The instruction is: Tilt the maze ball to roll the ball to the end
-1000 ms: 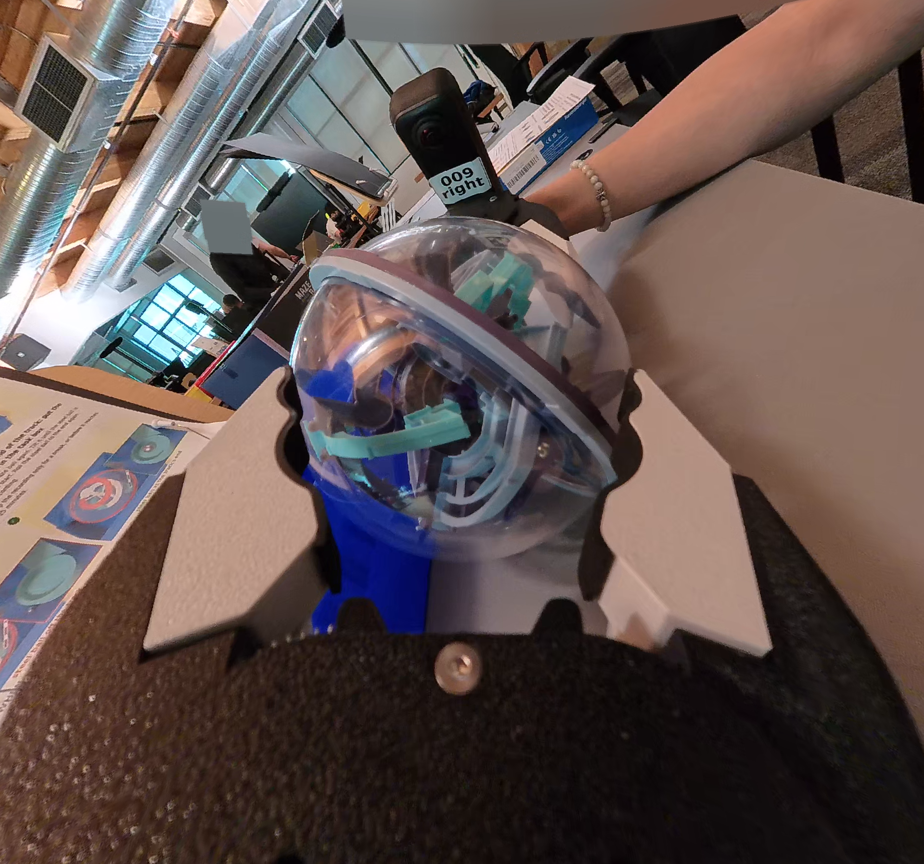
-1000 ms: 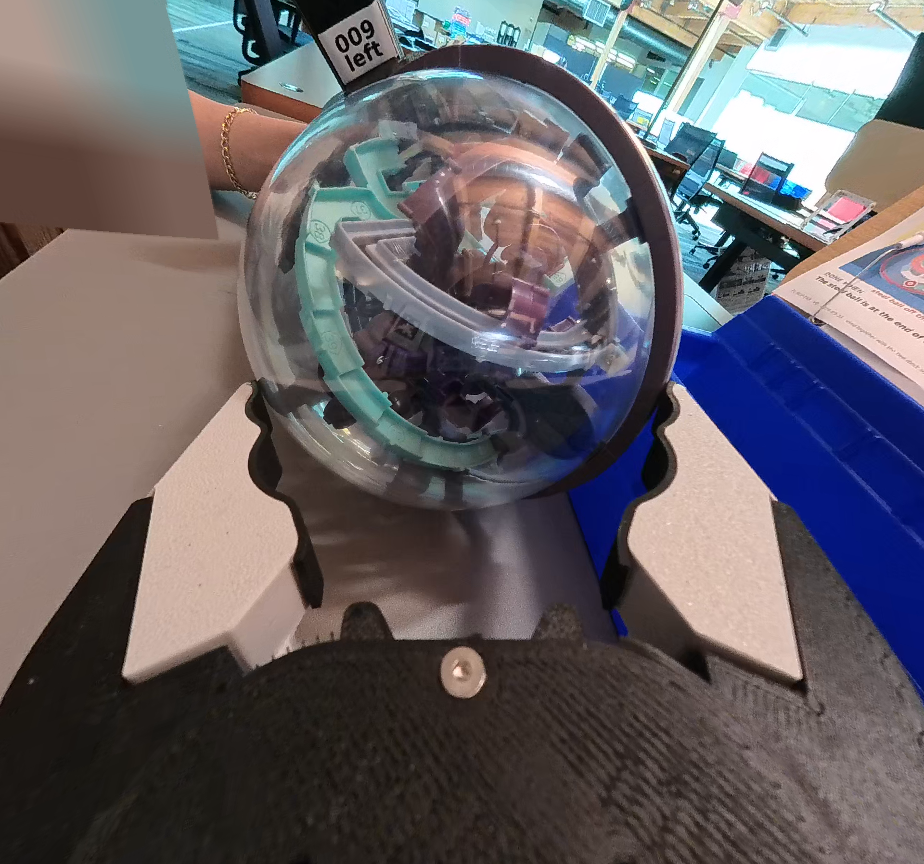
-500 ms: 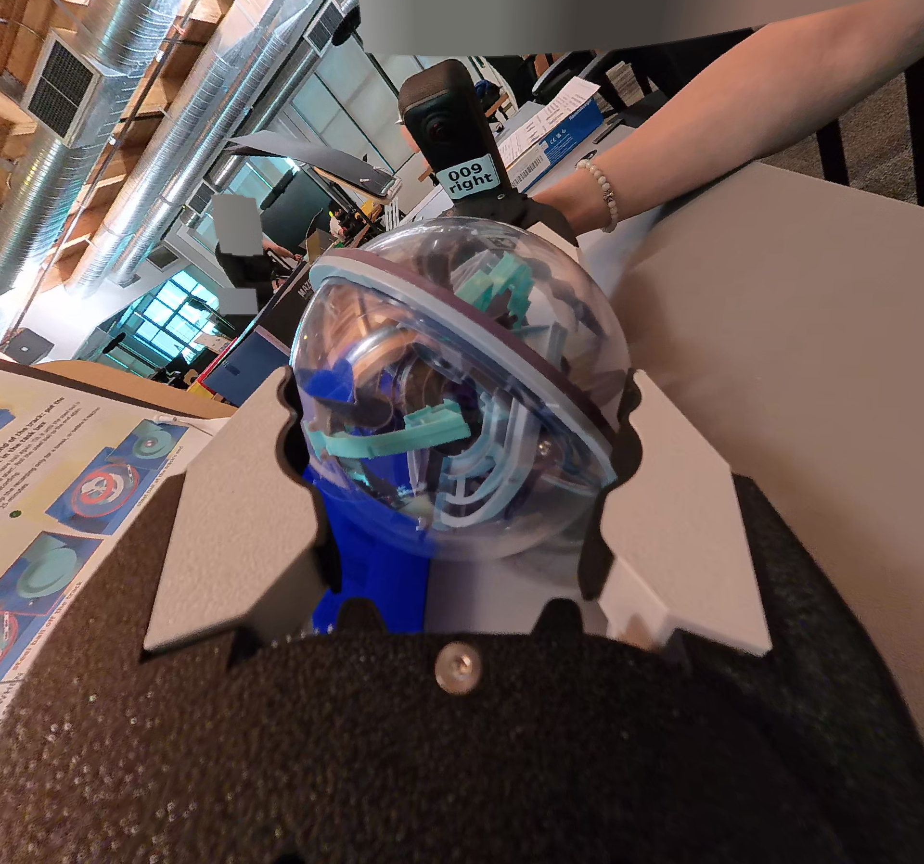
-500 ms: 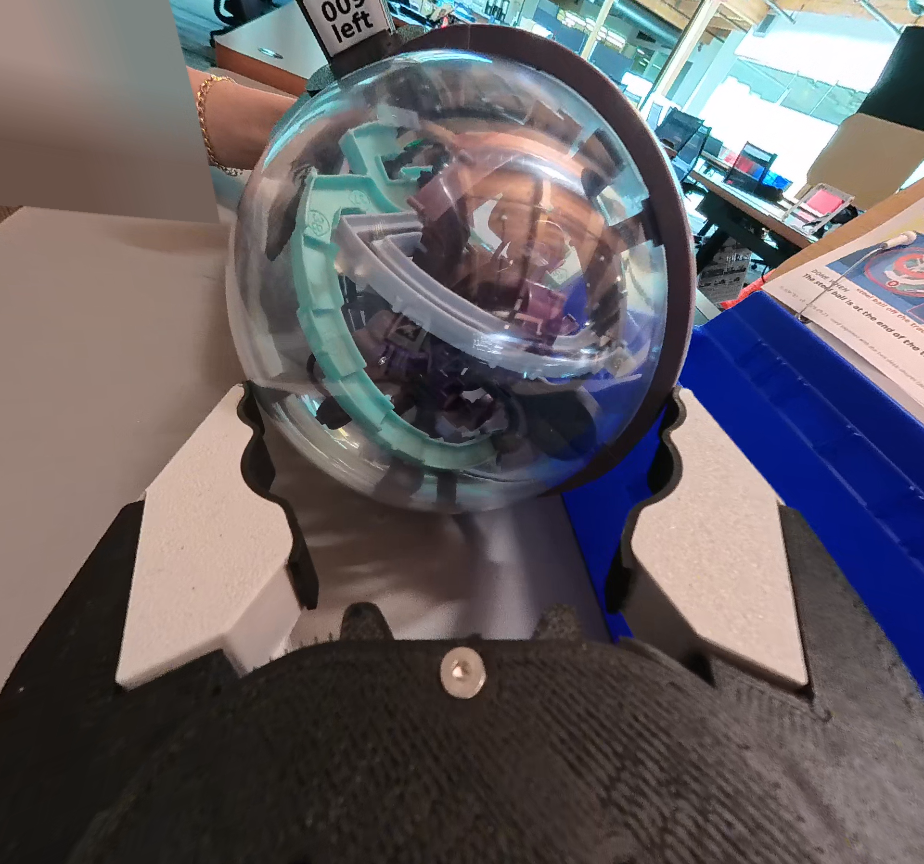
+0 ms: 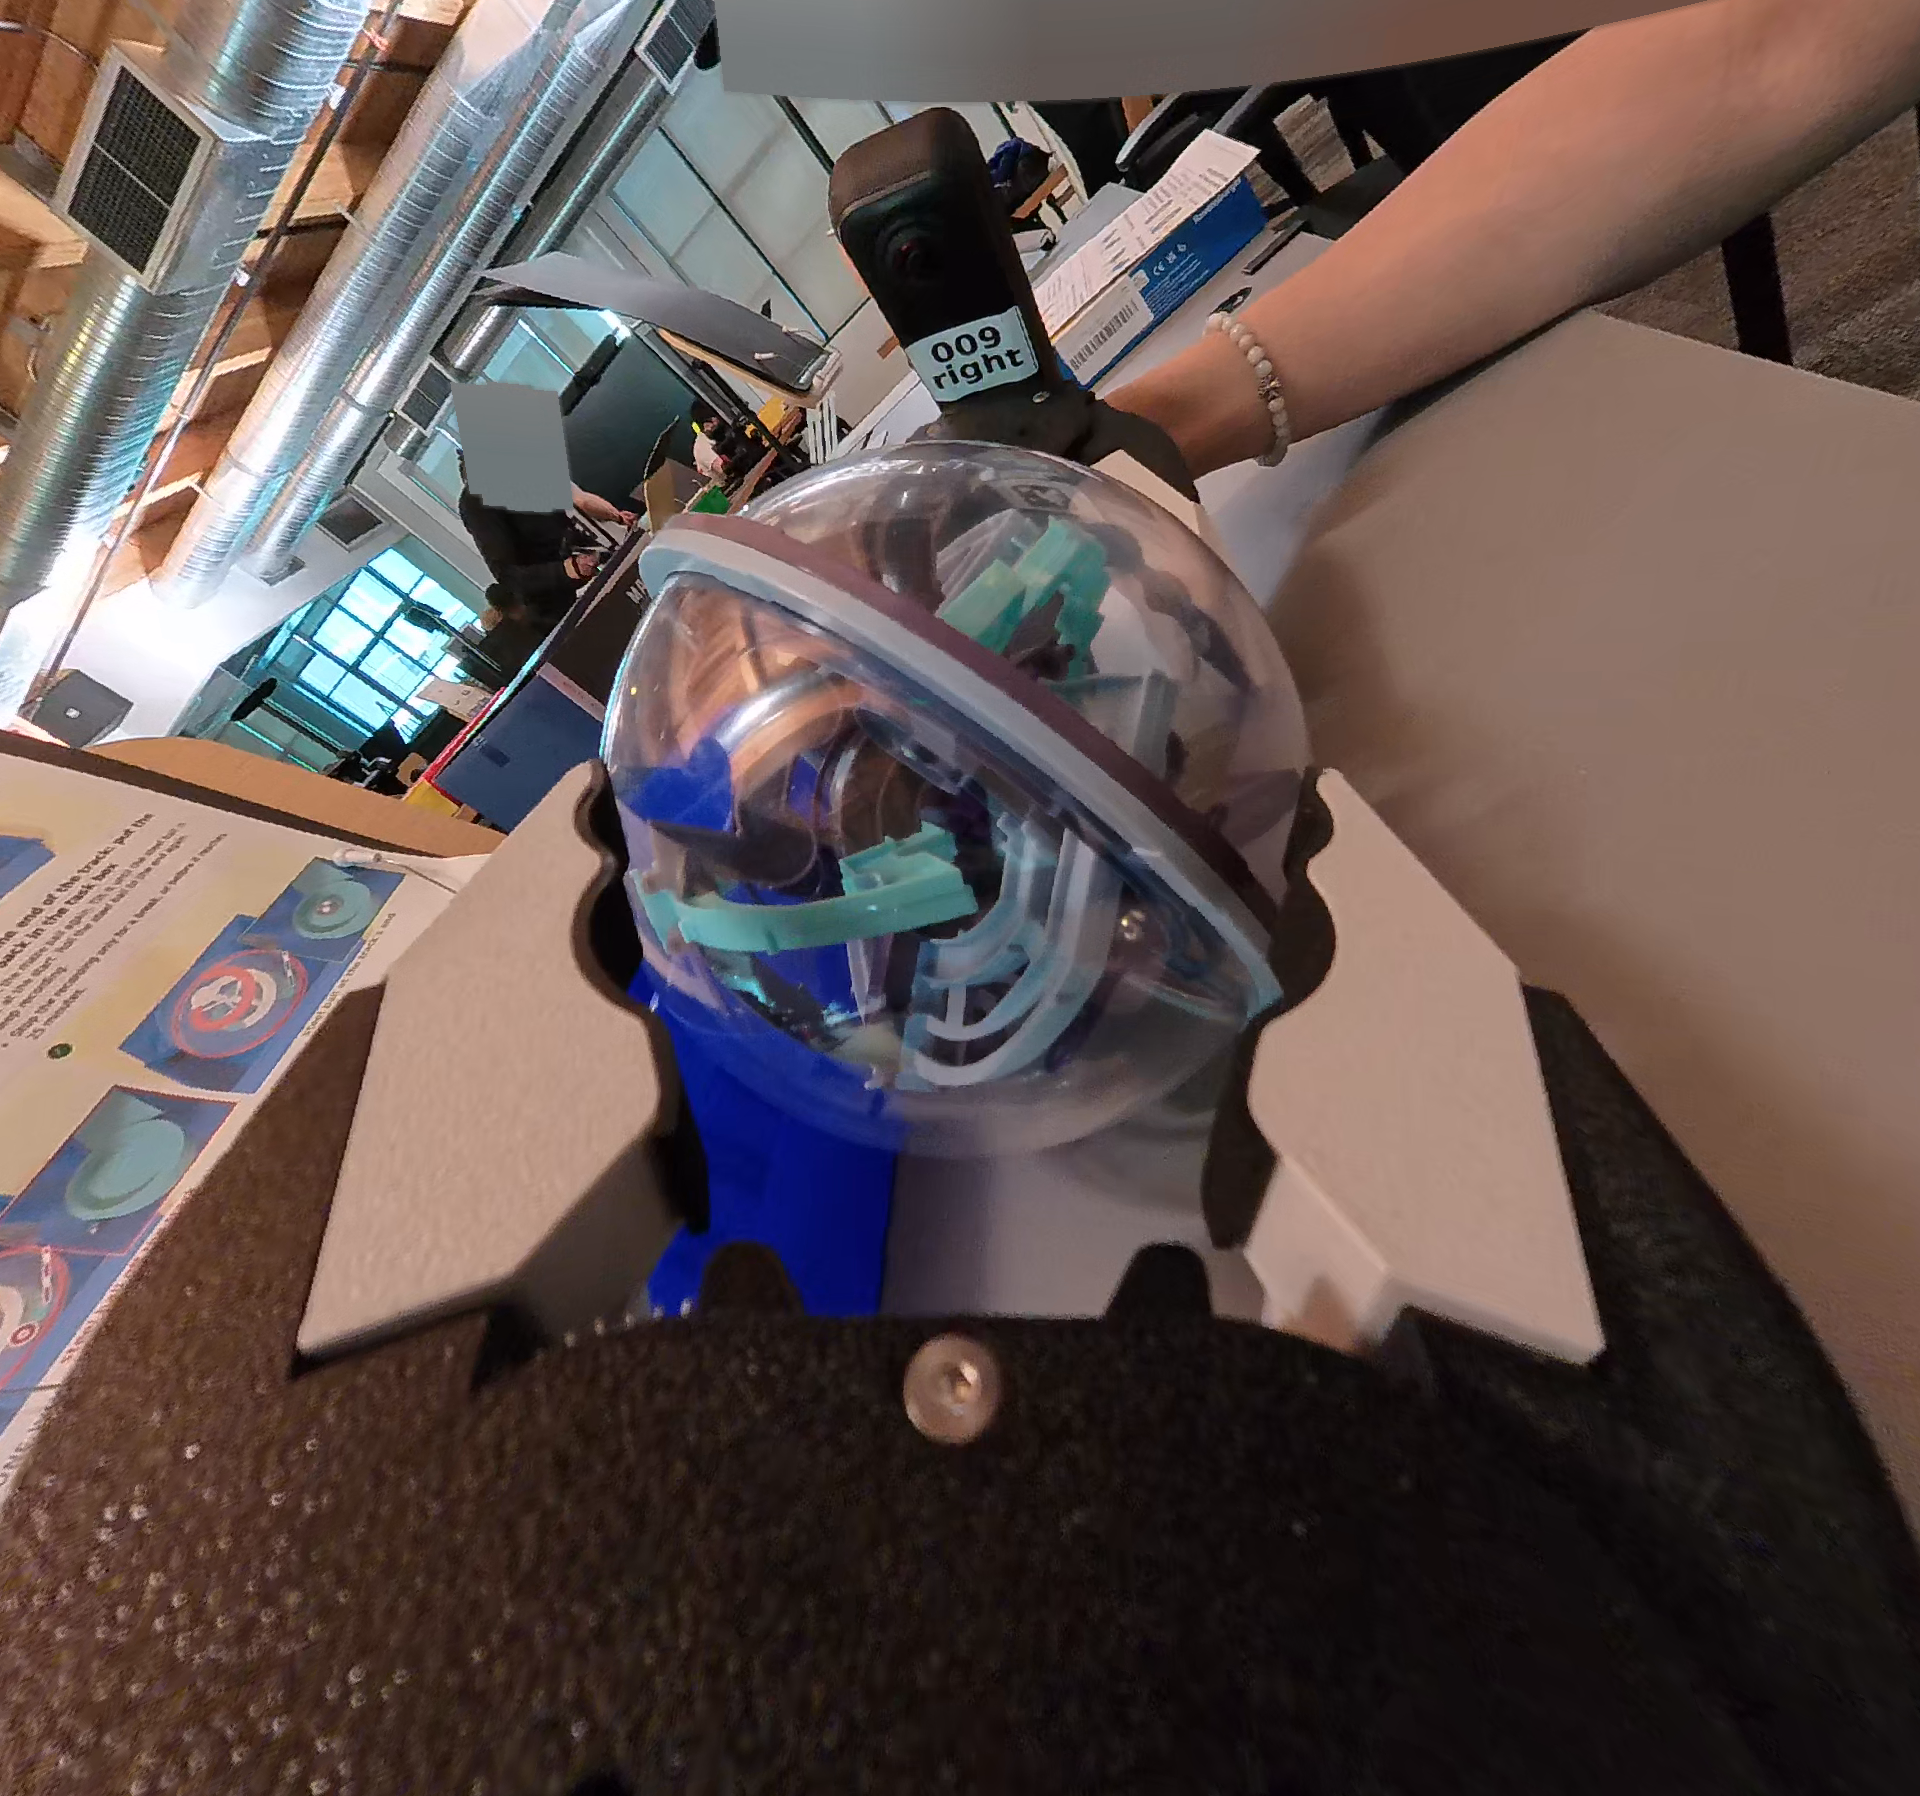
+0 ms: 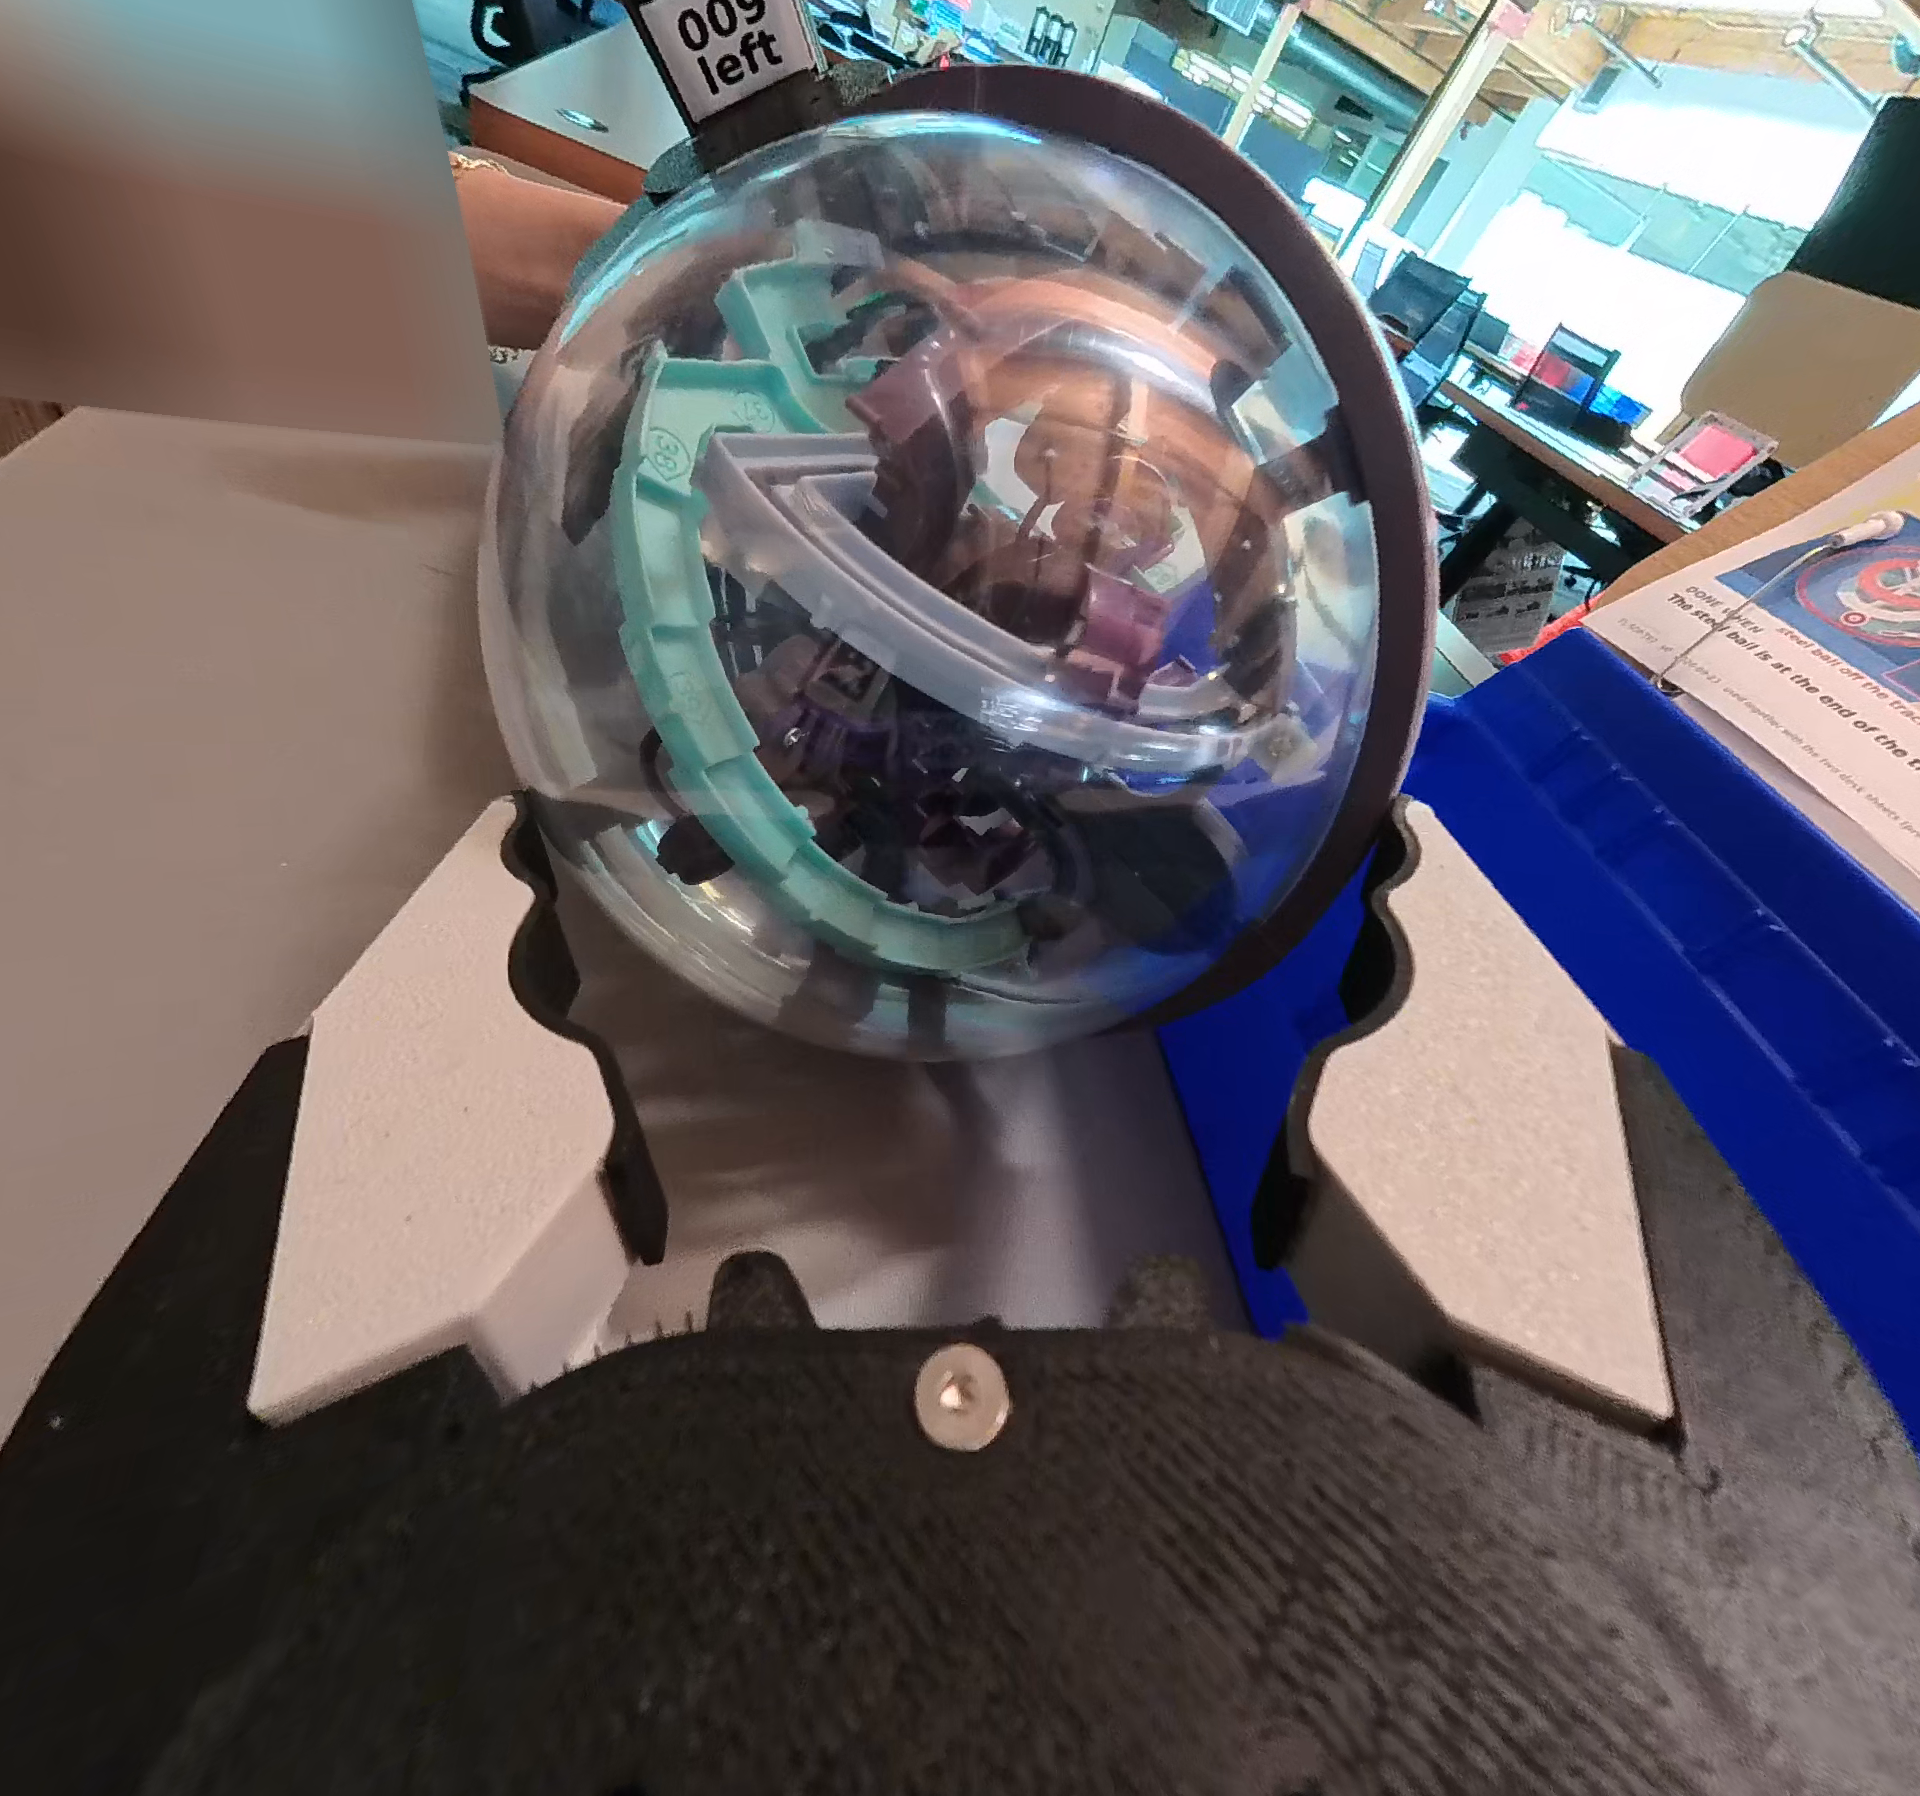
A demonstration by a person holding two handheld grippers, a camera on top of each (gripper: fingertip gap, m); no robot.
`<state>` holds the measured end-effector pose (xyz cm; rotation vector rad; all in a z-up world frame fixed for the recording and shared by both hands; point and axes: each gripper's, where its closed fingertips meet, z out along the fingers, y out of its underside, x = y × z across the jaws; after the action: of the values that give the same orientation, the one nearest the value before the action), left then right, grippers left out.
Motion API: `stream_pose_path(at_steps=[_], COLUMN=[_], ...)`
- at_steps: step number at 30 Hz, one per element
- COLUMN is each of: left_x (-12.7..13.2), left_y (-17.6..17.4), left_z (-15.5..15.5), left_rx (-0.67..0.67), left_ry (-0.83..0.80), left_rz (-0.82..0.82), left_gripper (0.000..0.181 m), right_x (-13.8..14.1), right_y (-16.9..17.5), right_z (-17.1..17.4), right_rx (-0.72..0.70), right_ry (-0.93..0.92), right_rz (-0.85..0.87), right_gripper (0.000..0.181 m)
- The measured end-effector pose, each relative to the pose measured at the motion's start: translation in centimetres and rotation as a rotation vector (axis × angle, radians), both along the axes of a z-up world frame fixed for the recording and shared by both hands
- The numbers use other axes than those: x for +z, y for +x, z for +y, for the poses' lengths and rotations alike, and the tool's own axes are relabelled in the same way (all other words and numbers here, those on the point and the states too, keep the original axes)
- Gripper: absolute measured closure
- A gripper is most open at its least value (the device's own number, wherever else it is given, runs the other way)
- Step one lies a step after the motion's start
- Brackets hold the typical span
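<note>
Grey table [image 6: 208, 707] beneath. Left gripper [image 5: 951, 925] and right gripper [image 6: 956, 873] both clamp the maze ball [image 6: 935, 583]. Its dark rim [image 6: 1382, 458] runs tilted, not level.

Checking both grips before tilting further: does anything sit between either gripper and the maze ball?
Nothing visible does. The left gripper and right gripper each clasp the maze ball directly, from opposite sides.

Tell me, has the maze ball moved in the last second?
Yes. In the right wrist view the maze ball has swung toward the blue bin, and the grey table has tipped.
</note>
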<state>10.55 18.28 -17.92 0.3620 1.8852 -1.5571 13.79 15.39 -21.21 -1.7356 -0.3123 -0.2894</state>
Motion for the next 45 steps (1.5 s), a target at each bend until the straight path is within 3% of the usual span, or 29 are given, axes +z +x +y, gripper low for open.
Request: stream_pose_path(at_steps=[17, 26, 31, 36, 45], left_x=[0.0, -0.4, -0.4, 0.0, 0.0], left_y=[0.1, -0.7, -0.4, -0.3, -0.2], left_z=[0.0, -0.2, 0.2, 0.9, 1.3], left_rx=[0.030, -0.026, -0.009, -0.004, 0.007], left_ry=[-0.002, 0.013, 0.008, 0.005, 0.007], left_rz=[0.017, 0.040, 0.044, 0.036, 0.041], left_gripper=[0.058, 0.043, 0.047, 0.063, 0.066], right_x=[0.2, 0.0, 0.1, -0.1, 0.0], right_y=[0.3, 0.4, 0.5, 0.4, 0.4], right_z=[-0.3, -0.5, -0.5, -0.6, -0.6], right_rx=[-0.010, 0.001, 0.002, 0.009, 0.009], right_ry=[-0.005, -0.008, 0.000, -0.009, -0.005], right_rz=[-0.026, -0.017, 0.002, 0.005, 0.018], right_gripper=[0.036, 0.037, 0.039, 0.043, 0.045])
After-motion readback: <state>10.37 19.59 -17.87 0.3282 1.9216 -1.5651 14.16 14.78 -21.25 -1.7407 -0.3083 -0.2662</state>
